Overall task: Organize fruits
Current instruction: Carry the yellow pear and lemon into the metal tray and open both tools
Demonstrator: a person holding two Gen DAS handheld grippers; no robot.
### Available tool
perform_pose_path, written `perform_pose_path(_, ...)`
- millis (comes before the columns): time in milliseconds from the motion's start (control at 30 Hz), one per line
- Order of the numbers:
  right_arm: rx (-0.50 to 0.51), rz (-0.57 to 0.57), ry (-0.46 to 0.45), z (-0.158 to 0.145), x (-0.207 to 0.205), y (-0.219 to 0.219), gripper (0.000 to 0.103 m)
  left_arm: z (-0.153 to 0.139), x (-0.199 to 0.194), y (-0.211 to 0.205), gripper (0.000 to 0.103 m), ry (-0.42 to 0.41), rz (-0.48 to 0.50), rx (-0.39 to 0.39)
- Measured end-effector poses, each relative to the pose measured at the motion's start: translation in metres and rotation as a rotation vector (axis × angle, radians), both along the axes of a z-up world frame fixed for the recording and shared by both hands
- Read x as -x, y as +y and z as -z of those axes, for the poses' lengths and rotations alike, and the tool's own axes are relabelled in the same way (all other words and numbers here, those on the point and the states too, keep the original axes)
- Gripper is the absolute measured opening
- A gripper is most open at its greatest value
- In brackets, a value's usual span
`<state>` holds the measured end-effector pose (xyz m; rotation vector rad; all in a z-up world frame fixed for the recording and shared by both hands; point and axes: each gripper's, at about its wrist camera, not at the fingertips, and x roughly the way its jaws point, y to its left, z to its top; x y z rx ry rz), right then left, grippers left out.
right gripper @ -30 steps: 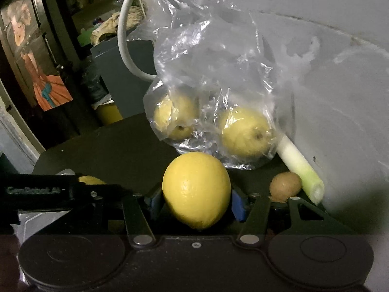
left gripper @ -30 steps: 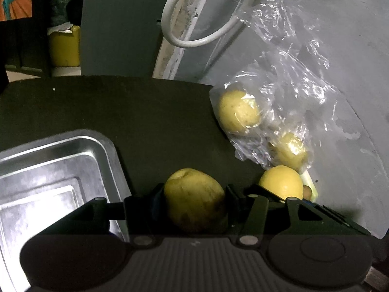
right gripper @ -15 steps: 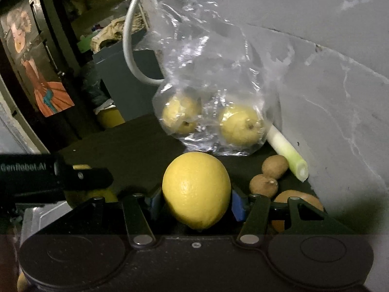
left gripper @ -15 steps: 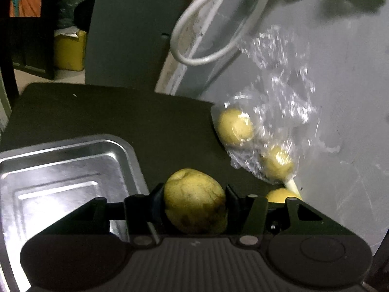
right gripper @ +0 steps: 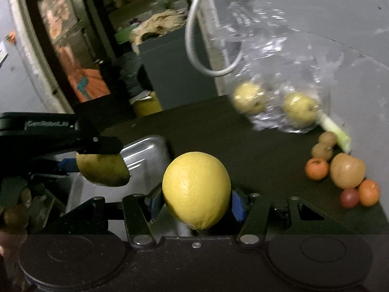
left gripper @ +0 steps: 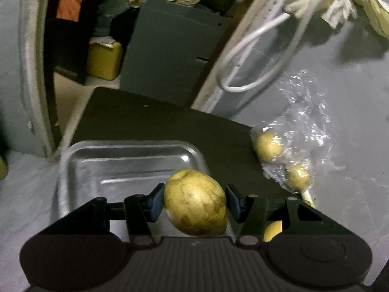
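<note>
Now both fruits were carried above the tray (left gripper: 73, 160): a blotchy pear (left gripper: 195, 202) clamped in the left gripper (left gripper: 194, 203), a lemon (right gripper: 196, 189) in the right gripper (right gripper: 195, 200). Round skins could be squeezed loose, or the grippers knocked together.

The clear plastic bag (right gripper: 279, 77) is motion-blurred; the metal tray (right gripper: 143, 153) sits largely hidden behind the left gripper (right gripper: 102, 163).
</note>
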<state>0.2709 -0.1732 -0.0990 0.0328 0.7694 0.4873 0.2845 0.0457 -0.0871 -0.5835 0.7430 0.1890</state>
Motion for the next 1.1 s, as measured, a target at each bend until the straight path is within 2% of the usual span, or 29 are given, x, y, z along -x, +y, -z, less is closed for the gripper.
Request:
perform_pose_path(300,0.060,-0.088,-0.019,0.011,0.040,0.027,0.057,0.017,0.038,0.022,0.057,0.040,-0.082,0.031)
perform_pose_path(433,0.071,-0.102,0.002,0.017,0.051,0.030,0.057,0.024,0.050,0.025,0.057,0.065,-0.100,0.040)
perform_pose_path(533,0.076,-0.108,0.022,0.022,0.057,0.030,0.057,0.024,0.060,0.027,0.057,0.052,-0.121,0.066)
perform_pose_path(700,0.081,-0.111,0.044,0.027,0.064,0.028,0.058,0.021,0.068,0.027,0.058,0.057,-0.145,0.058)
perform_pose_path(867,0.099,-0.105,0.085,0.031,0.064,0.024,0.058,0.020,0.073,0.026,0.058,0.096,-0.168,0.047)
perform_pose_path(1100,0.138,-0.132,0.034,0.011,0.078,0.017,0.062,0.025,0.083,0.024,0.064,0.149,-0.186,0.026)
